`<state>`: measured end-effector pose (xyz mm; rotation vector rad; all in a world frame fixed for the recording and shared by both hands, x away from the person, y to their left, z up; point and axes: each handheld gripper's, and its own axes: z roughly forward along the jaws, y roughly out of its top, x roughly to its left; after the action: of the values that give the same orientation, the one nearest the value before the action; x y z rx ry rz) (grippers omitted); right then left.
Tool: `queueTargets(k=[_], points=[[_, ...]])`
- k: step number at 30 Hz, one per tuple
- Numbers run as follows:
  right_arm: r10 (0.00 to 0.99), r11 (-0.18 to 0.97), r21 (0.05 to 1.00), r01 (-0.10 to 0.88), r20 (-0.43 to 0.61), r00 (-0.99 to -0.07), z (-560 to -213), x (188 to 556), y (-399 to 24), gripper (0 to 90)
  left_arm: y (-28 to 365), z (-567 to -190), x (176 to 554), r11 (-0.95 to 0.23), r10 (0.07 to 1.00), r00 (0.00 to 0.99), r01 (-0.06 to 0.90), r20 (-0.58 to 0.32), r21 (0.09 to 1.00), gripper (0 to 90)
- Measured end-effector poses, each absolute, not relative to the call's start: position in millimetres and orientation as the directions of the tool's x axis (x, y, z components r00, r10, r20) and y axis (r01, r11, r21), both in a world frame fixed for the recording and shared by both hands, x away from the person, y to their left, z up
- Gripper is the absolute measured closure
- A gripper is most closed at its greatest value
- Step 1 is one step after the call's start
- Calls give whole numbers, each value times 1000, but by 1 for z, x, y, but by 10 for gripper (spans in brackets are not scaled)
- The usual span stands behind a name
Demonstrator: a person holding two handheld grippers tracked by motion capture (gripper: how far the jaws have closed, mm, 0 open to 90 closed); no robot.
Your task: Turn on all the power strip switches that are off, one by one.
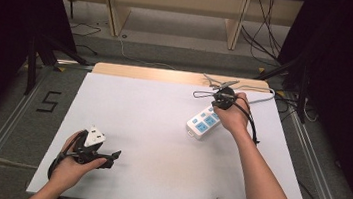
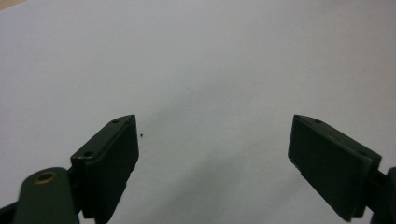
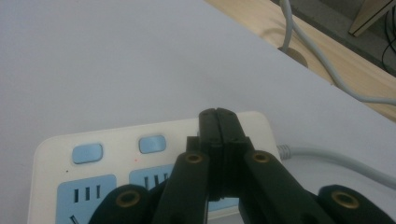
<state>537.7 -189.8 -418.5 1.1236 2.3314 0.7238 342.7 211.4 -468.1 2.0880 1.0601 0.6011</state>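
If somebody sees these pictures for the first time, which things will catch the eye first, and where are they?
First is the white power strip with blue sockets, lying right of centre on the white table; the right gripper, jaws shut, is over it. Its grey cable runs off the far edge. At the near left, the left gripper hovers open above bare table.

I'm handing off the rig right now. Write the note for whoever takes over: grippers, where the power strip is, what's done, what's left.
Left gripper: open, empty, near the front left of the white table.
Right gripper: jaws shut together, nothing between them, tips over the power strip at its cable end, beside the blue switches.
Power strip: far right, flat, its grey cable running off the back edge.
Done: cannot tell.
Left: probably pressing a switch; contact is unclear.
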Motion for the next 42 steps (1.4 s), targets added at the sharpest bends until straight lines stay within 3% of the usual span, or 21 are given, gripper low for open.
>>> queueTargets(k=[42], points=[[819,528,574,626,-151,-553,-437,560,-184,900,211,-468,343,-417,824,561,501,82,758,161]])
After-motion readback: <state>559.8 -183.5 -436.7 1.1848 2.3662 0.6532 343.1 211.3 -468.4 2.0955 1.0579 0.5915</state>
